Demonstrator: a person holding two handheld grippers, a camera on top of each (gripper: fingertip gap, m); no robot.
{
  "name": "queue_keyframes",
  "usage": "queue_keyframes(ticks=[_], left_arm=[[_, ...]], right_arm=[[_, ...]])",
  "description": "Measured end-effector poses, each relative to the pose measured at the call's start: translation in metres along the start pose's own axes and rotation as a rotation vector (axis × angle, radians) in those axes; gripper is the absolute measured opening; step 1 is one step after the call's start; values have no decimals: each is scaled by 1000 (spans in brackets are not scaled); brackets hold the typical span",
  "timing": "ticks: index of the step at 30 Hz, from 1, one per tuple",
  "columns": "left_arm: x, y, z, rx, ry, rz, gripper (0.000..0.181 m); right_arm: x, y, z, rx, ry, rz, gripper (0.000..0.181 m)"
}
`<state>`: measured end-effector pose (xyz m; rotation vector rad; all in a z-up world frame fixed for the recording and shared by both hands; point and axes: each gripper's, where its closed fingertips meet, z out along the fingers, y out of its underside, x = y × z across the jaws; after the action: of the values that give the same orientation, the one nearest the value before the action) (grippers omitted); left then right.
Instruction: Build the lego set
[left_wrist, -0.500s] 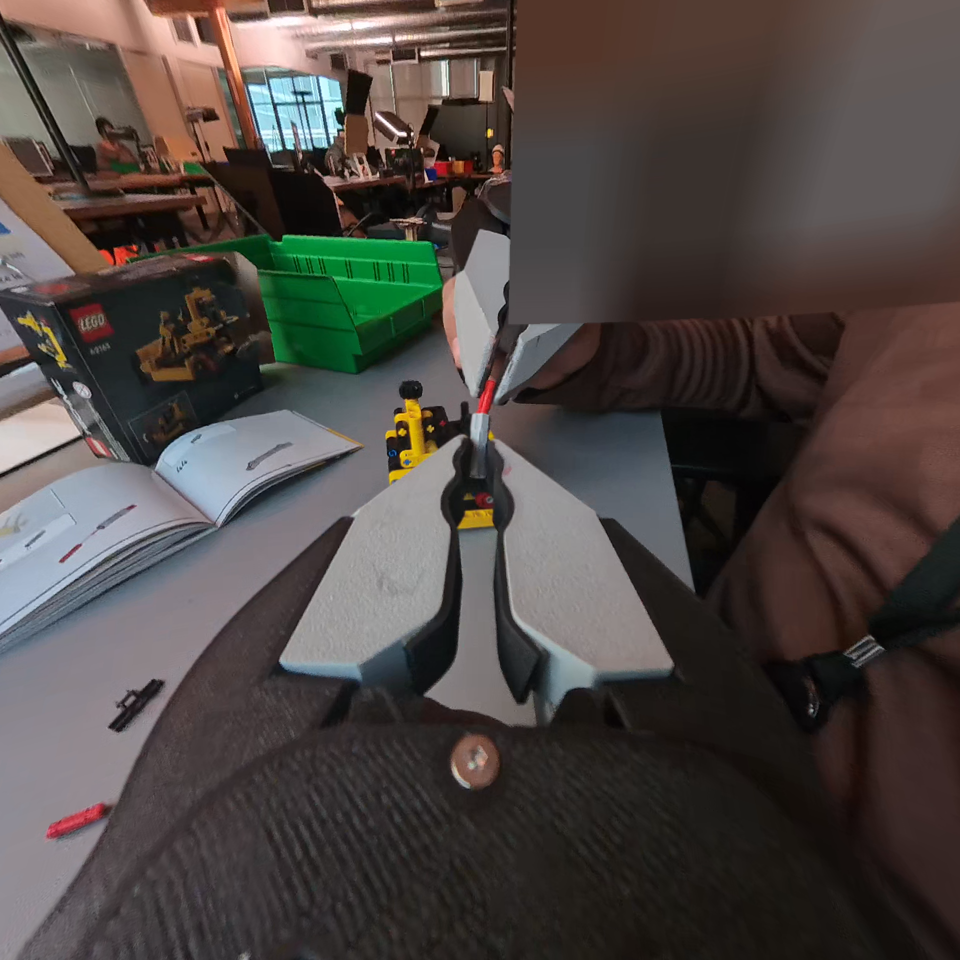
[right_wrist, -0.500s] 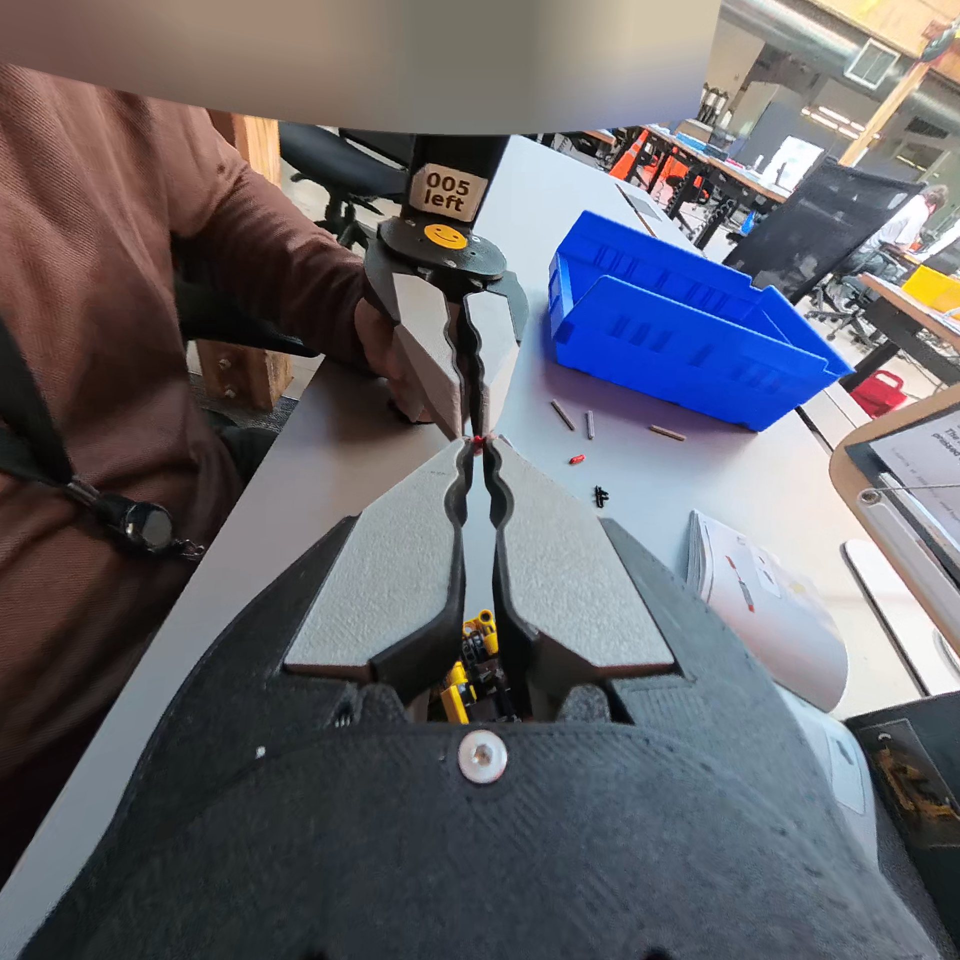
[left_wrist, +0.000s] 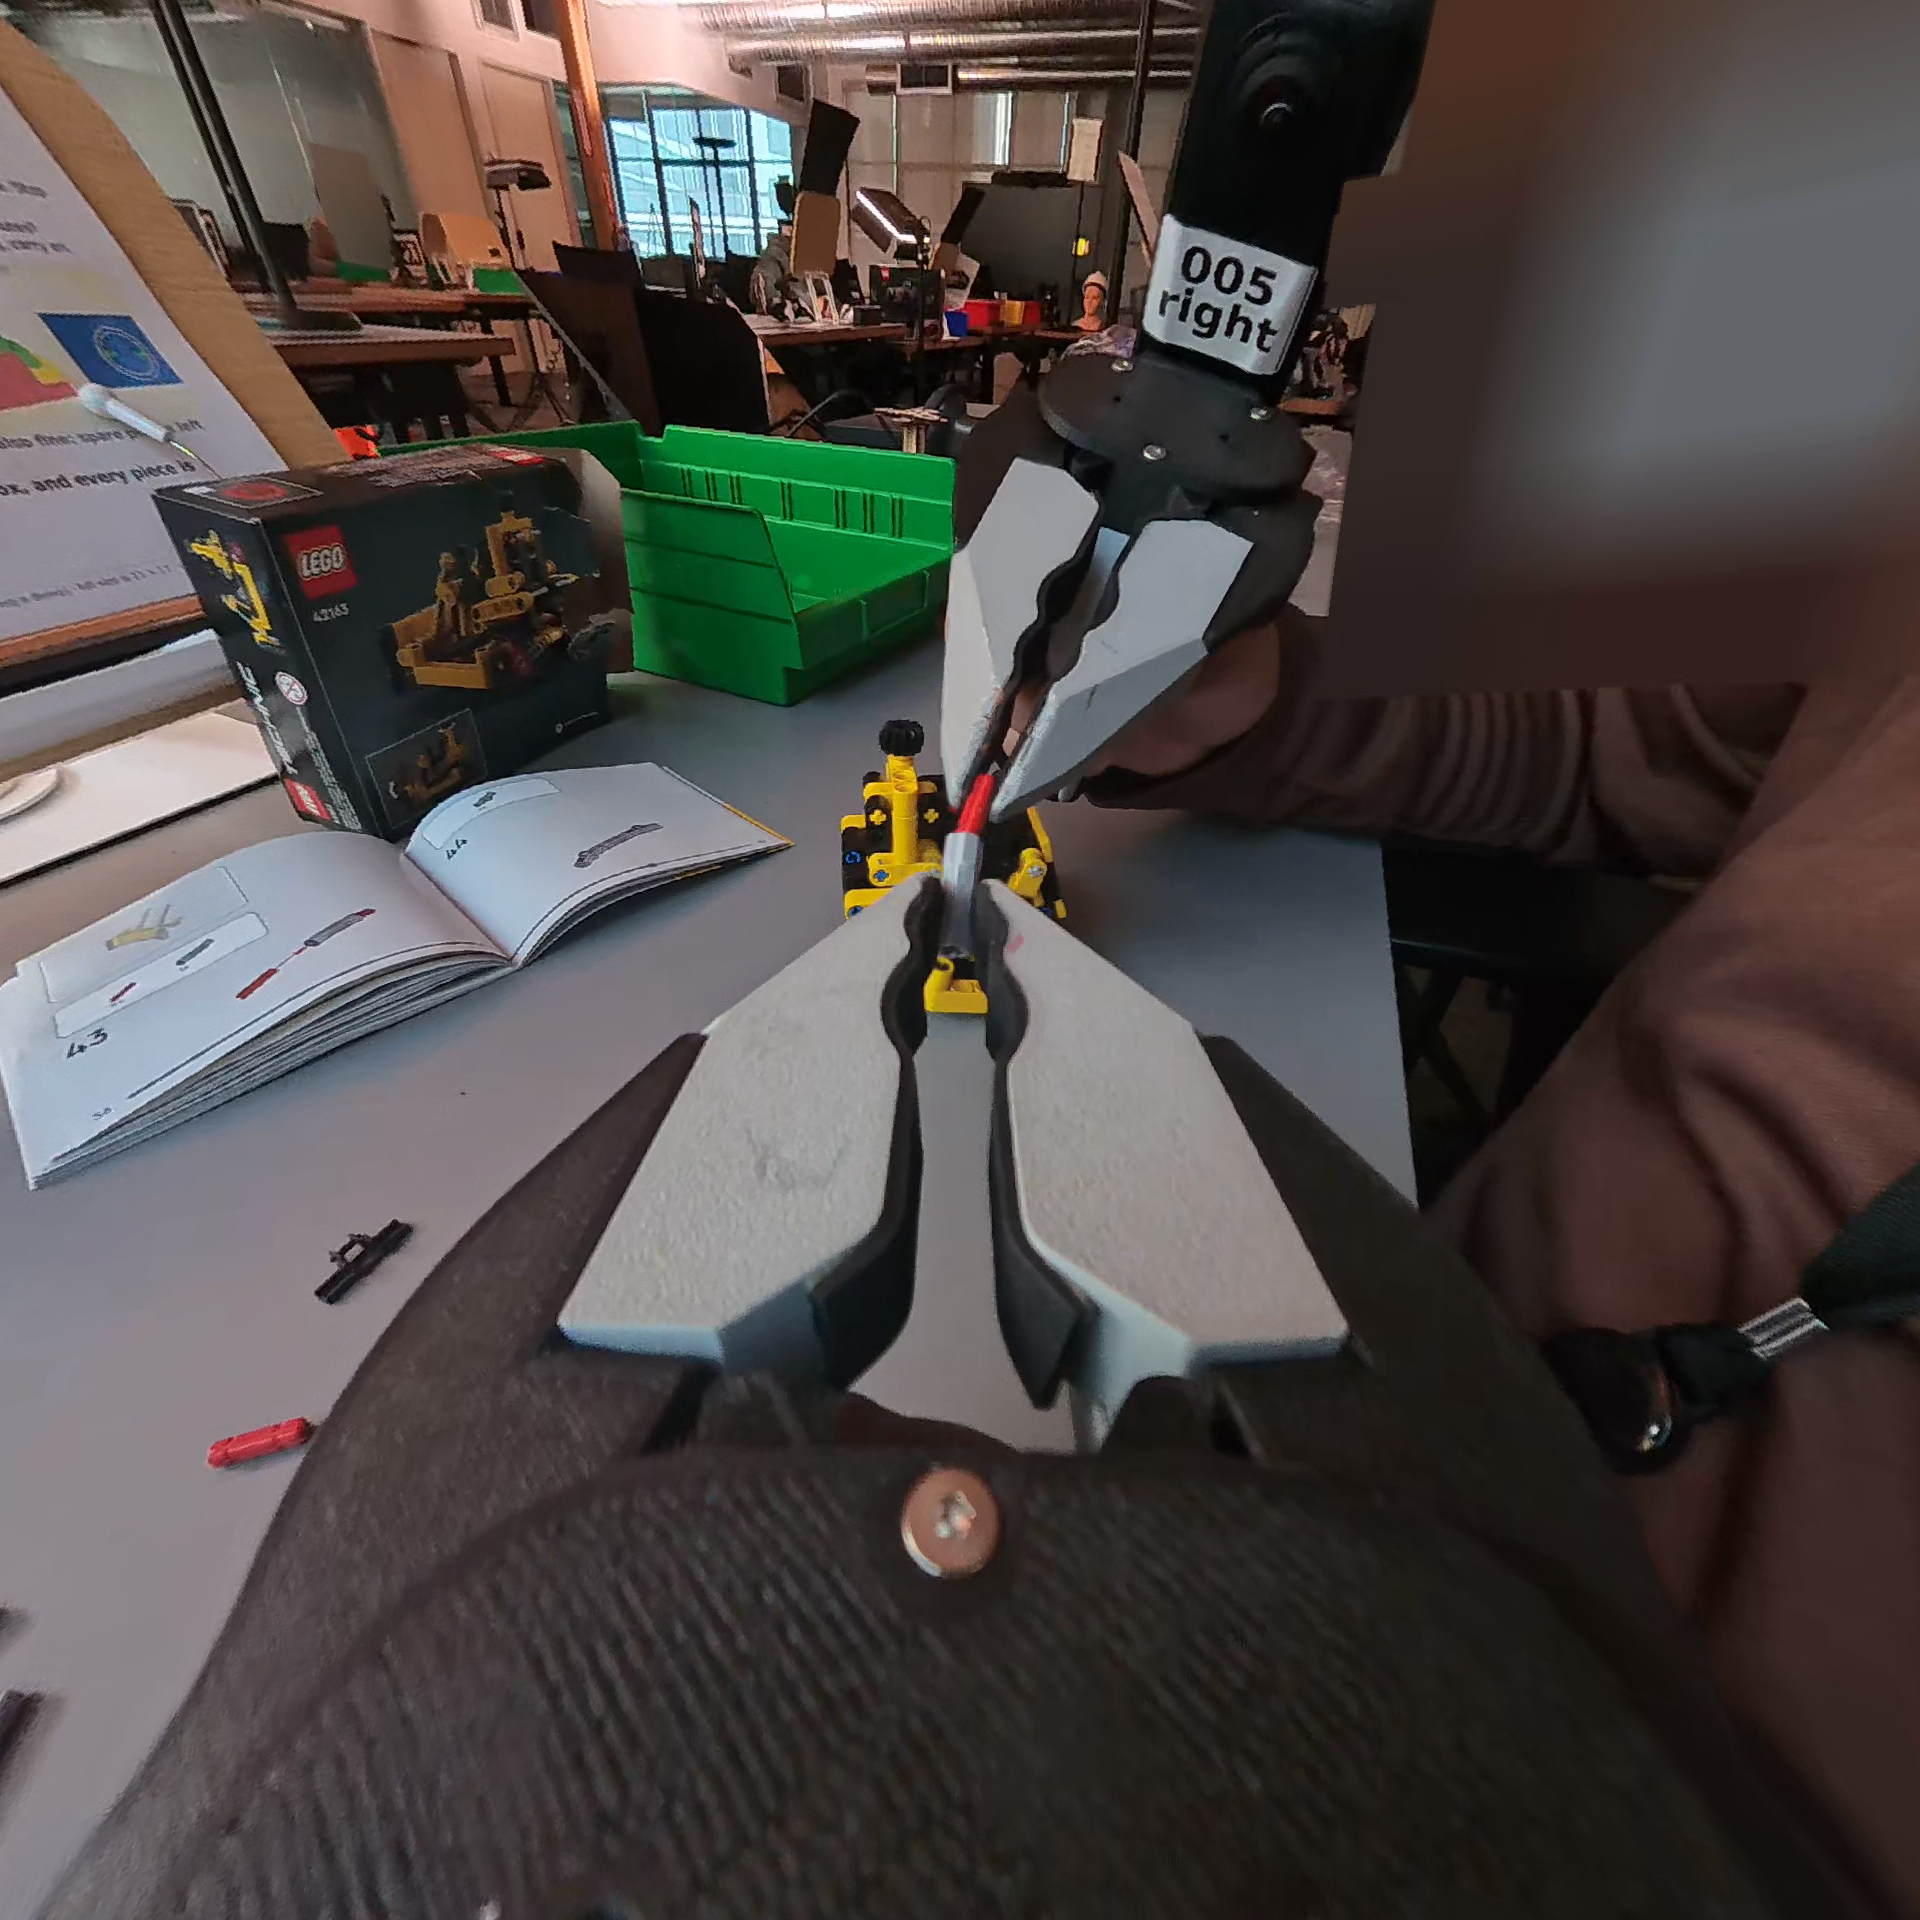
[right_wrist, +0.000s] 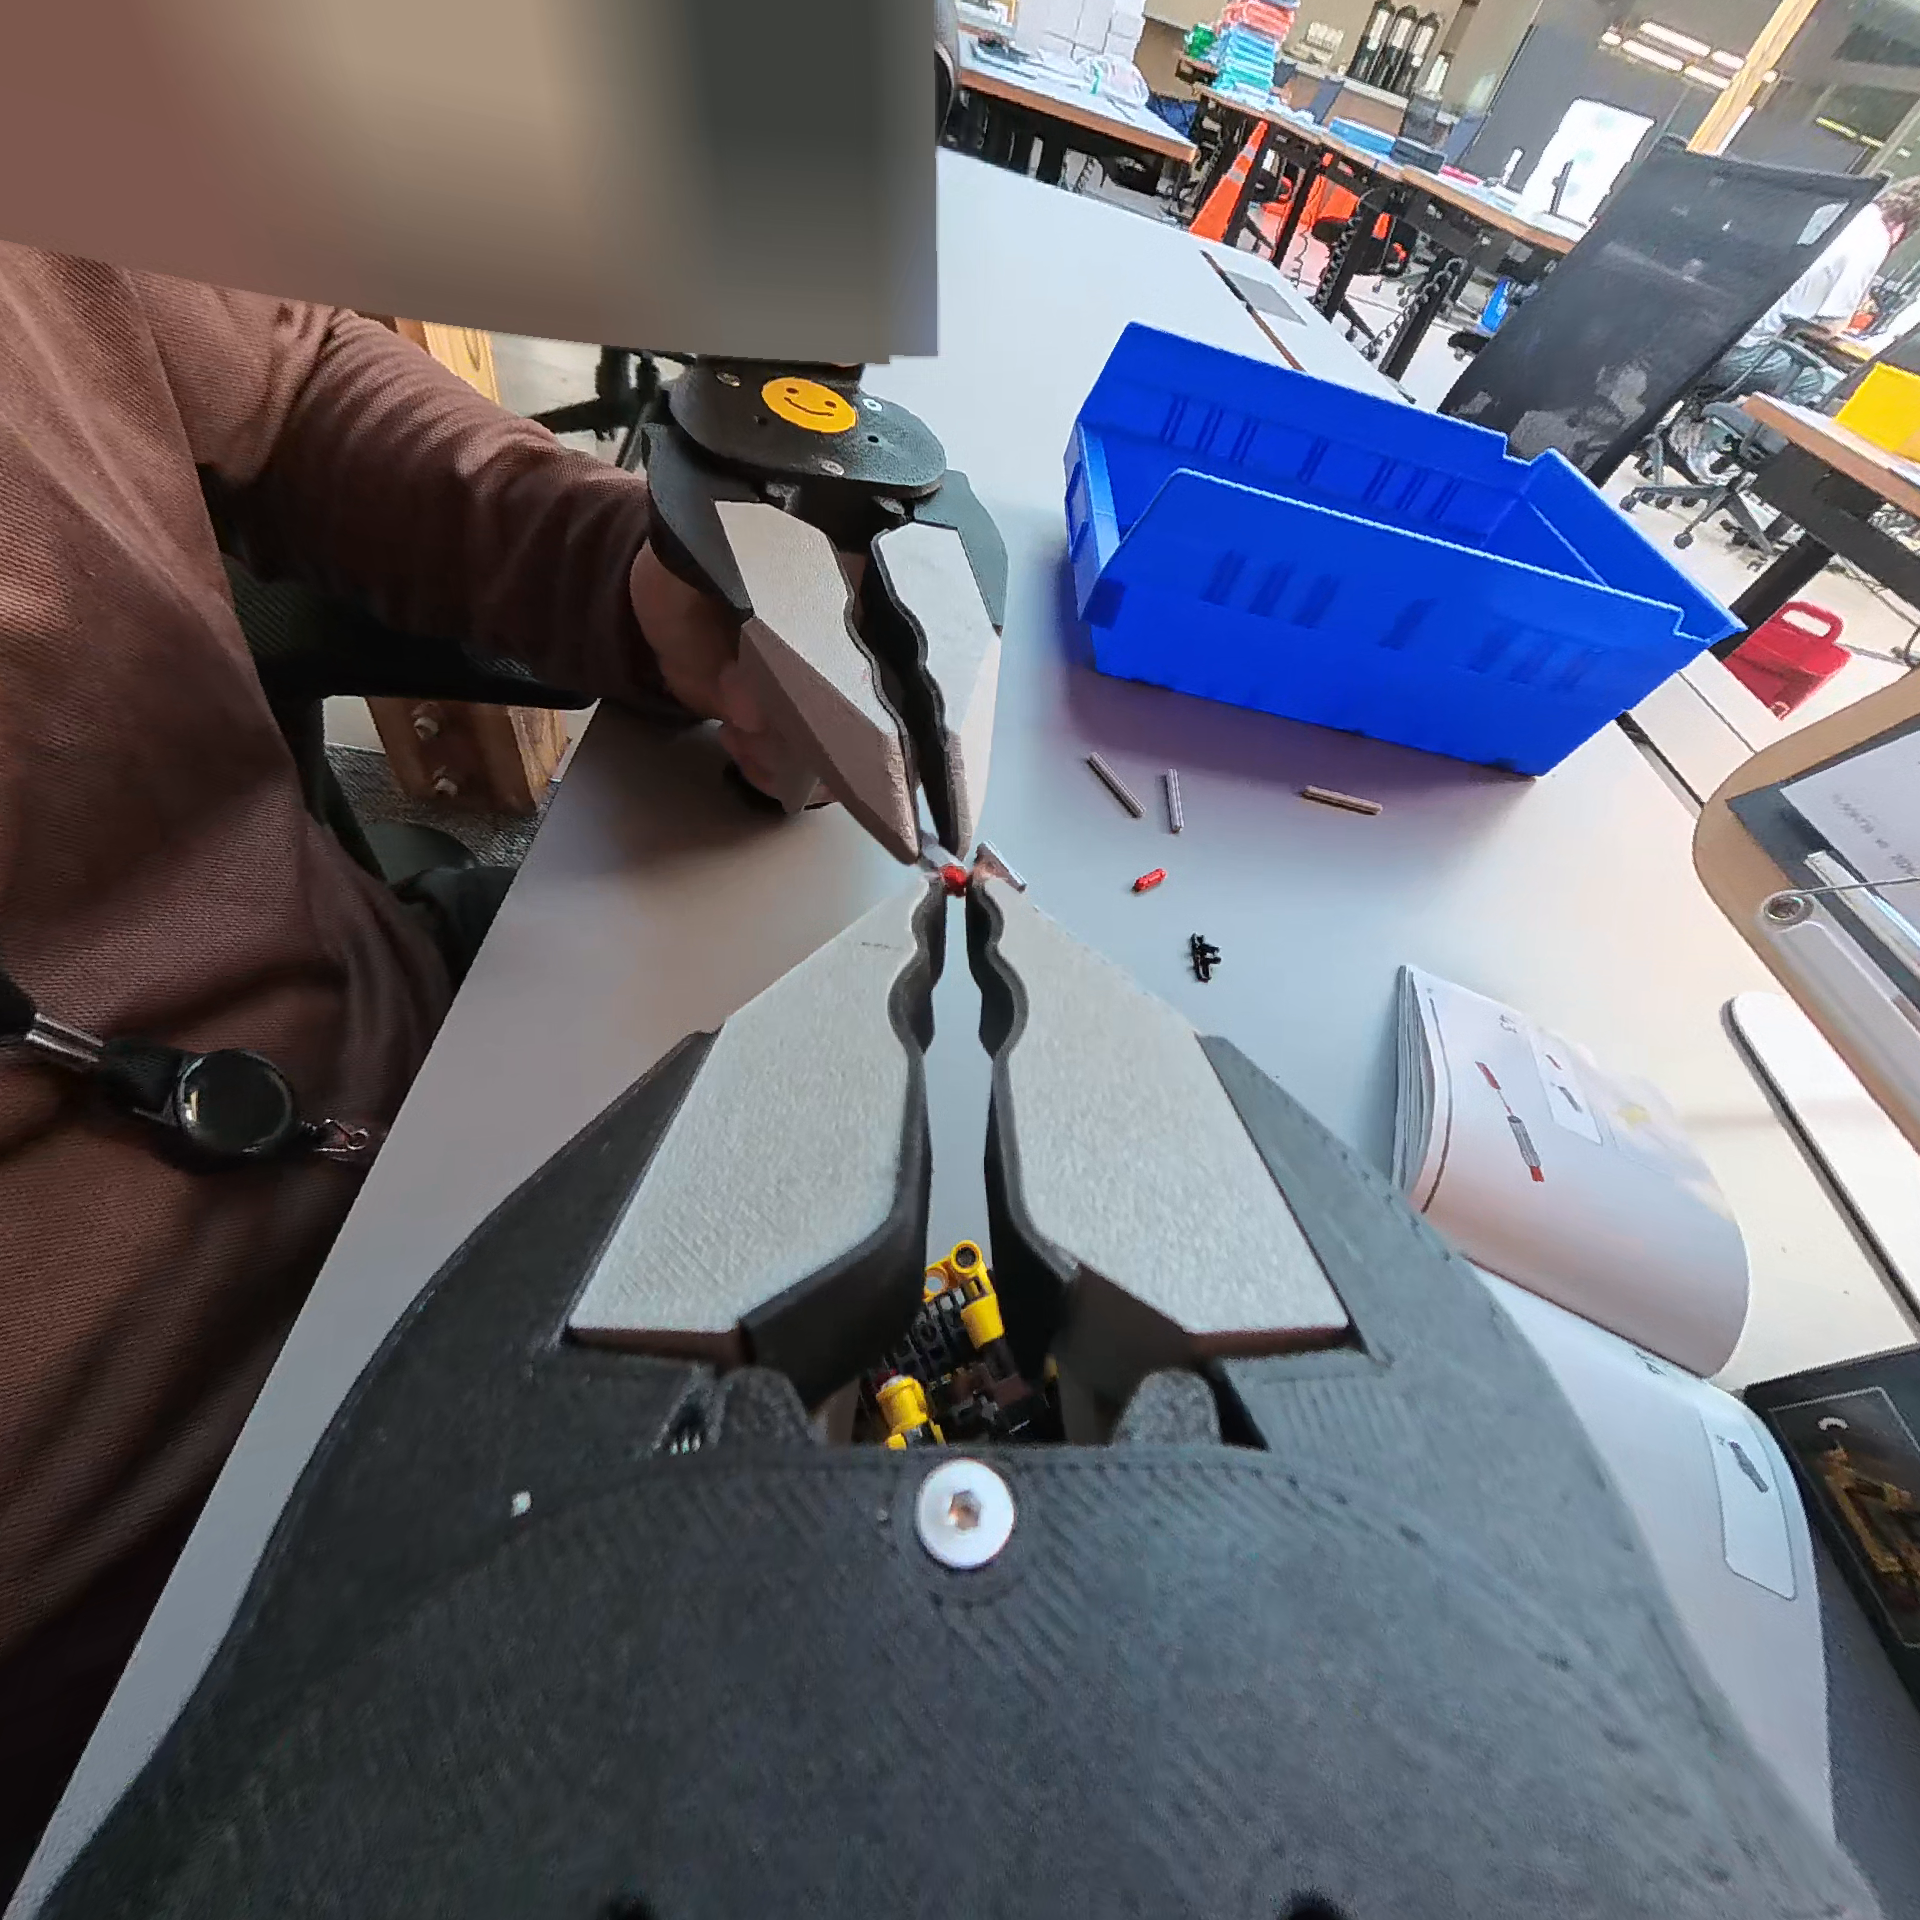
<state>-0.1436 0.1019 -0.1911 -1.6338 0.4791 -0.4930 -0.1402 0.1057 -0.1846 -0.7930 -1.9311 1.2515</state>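
Observation:
My left gripper (left_wrist: 956, 925) is shut on a short grey sleeve (left_wrist: 961, 868). My right gripper (left_wrist: 987, 800) comes down from above and is shut on a thin red axle (left_wrist: 975, 805) whose lower end sits in the sleeve. The two grippers meet tip to tip above the table. In the right wrist view my right gripper (right_wrist: 954, 896) pinches the red axle (right_wrist: 951, 881), and the left gripper (right_wrist: 935, 852) reaches in from the top. The yellow and black lego model (left_wrist: 899, 831) stands on the table just behind the parts; it also shows under my right fingers (right_wrist: 961, 1314).
A lego box (left_wrist: 416, 623), an open instruction booklet (left_wrist: 364, 935) and a green bin (left_wrist: 810, 561) lie to the left. A black piece (left_wrist: 364, 1257) and a red piece (left_wrist: 260, 1444) lie loose. A blue bin (right_wrist: 1351, 603) and loose pins (right_wrist: 1117, 784) are farther off.
Both grippers stay shut on the same parts. The right gripper has tilted more upright and looms larger in the left wrist view; the left gripper has tilted in the right wrist view.

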Motion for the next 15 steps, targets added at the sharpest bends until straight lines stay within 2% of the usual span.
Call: queue_keyframes(ticks=[7,11,13,15], left_arm=[[0,4,2,-35,-11,19,21],[-11,16,-2,-127,-65,71,19],[-24,26,-7,-197,-122,56,23],[-22,34,-9,-248,-99,46,24]], right_arm=[[-2,7,4,-26,-13,20,0],[3,14,3,-59,3,29,0],[6,16,1,-64,19,30,1],[9,15,-2,-55,25,41,0]])
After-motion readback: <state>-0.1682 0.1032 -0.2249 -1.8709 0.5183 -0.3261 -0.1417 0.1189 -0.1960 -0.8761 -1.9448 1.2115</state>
